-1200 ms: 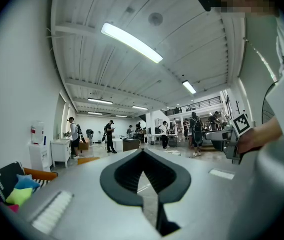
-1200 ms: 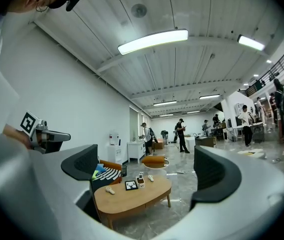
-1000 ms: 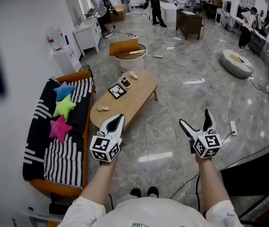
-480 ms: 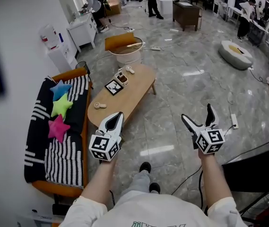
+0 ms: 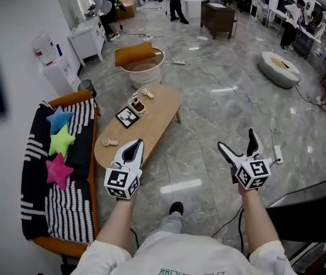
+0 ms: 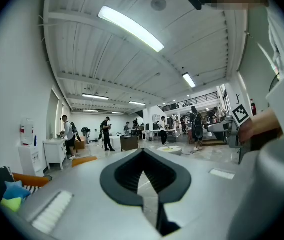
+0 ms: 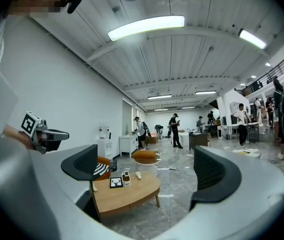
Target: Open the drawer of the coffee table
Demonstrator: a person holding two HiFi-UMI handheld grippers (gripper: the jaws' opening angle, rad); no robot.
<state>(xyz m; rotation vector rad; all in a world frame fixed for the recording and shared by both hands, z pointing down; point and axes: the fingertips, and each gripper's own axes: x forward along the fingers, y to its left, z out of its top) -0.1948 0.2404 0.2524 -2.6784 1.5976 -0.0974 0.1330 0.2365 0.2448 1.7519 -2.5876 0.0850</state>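
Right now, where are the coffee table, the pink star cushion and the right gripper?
coffee table [image 5: 151, 122], head view, bare wooden top.
pink star cushion [image 5: 57, 169], head view, its middle.
right gripper [image 5: 235, 139], head view, midway between its fingertips.

Oval light-wood coffee table [image 5: 154, 119], upright on grey floor [image 5: 220, 125], beside striped sofa [image 5: 65, 202].

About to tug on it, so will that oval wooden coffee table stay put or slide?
The coffee table stands on slim legs on glossy floor, so it may slide. It looks stiff, probably not heavy. The small box on top could tip.
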